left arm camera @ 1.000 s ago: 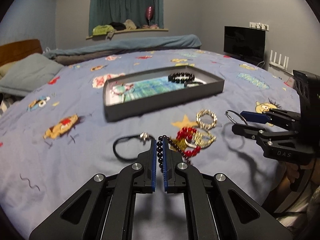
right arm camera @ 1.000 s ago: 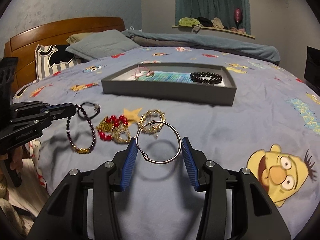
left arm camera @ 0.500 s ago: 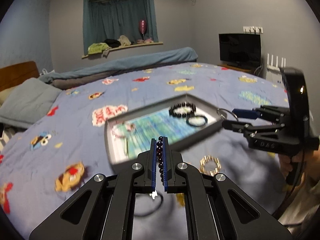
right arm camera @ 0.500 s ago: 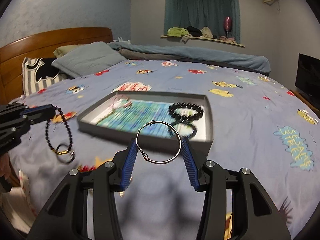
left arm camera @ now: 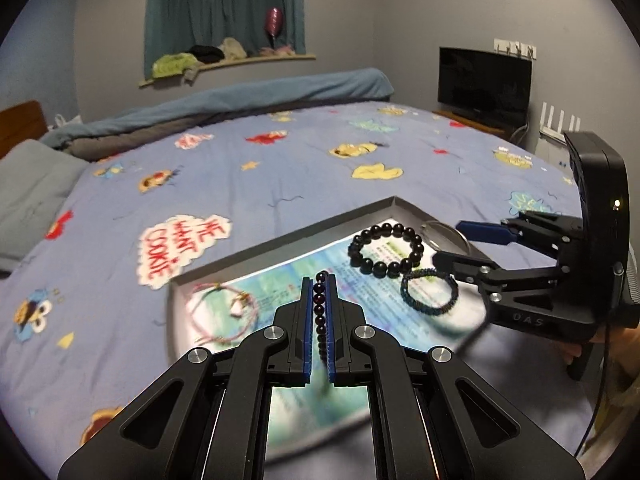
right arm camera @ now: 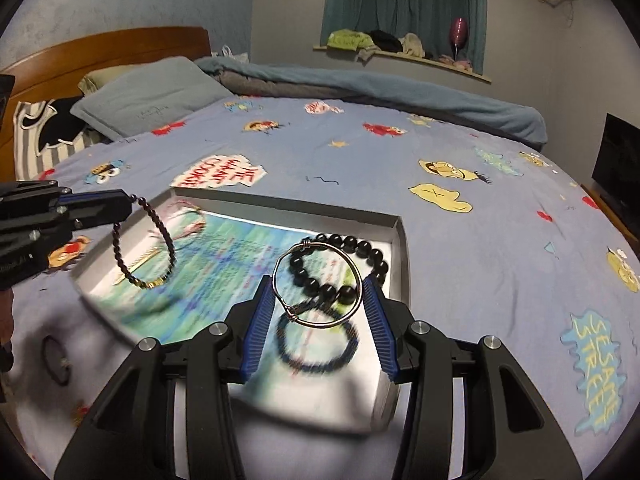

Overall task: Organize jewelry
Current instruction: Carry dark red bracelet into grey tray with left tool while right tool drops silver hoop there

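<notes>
- Now that both my hands have come away from the pile on the bed, my two pieces hang right over the grey tray (left arm camera: 280, 246), and a second ago they were well short of it.
- My left claw (left arm camera: 319, 280) is clenched tight on a dark bead bracelet (right arm camera: 144, 248), which dangles in a loop above the tray's left part.
- My right claw (right arm camera: 318, 284) is grasping a thin silver hoop (right arm camera: 318, 284) between its blue pads, over the tray's right part.
- That means, I think, the carrying is done and the putting down comes next.
- Three things already lie in the tray: a big black bead bracelet (left arm camera: 386, 250), a dark braided band (left arm camera: 430, 292) and a pink string bracelet (left arm camera: 222, 314).
- The black beads and the band sit right under my hoop, so I should find a bare spot or it may land on top of them.
- Around the tray is the blue cartoon bedsheet (left arm camera: 260, 176); a black loop (right arm camera: 56, 360) still waits on it.
</notes>
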Motion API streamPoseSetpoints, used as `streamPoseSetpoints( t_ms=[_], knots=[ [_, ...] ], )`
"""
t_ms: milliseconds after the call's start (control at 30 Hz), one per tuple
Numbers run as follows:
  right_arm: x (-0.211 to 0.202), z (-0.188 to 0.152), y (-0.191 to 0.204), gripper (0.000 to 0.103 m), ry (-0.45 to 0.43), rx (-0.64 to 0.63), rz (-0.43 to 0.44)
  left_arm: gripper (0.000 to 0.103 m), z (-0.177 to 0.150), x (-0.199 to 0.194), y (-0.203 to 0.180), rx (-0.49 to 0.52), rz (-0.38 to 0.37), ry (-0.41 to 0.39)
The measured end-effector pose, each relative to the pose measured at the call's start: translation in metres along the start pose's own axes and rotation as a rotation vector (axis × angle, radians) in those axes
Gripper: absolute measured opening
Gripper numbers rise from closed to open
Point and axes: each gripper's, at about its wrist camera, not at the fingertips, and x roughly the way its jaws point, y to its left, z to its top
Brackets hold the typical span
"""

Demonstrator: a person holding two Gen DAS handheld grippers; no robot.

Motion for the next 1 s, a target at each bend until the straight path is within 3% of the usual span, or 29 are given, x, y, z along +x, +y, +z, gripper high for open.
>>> streamPoseSetpoints(
  t_ms=[133, 233, 433, 700, 900, 967, 1000],
  knots=[
    [0.027, 0.008, -0.009, 0.046, 0.055, 0.002, -0.012, 0.006, 0.011, 0.034, 0.012, -0.058, -0.039, 0.037],
    [0.043, 0.013, -0.014, 0.046, 0.097, 0.001, -0.020, 0.006, 0.016, 0.059, 0.025, -0.115, -0.016, 0.094],
    [0.062, 0.021, -0.011, 0.046, 0.169, -0.014, -0.023, 0.006, 0.016, 0.087, 0.037, -0.107, 0.065, 0.179],
    [0.074, 0.020, -0.005, 0.046, 0.245, -0.047, 0.001, 0.006, 0.012, 0.111, 0.034, -0.078, 0.072, 0.310],
    [0.075, 0.019, -0.006, 0.048, 0.237, -0.034, 0.003, 0.007, 0.010, 0.107, 0.028, -0.045, 0.095, 0.285],
    [0.073, 0.018, -0.007, 0.048, 0.234, -0.028, 0.011, 0.010, 0.010, 0.104, 0.028, -0.050, 0.096, 0.275],
    [0.072, 0.018, -0.008, 0.049, 0.230, -0.024, 0.013, 0.016, 0.011, 0.102, 0.029, -0.057, 0.098, 0.265]
  ],
)
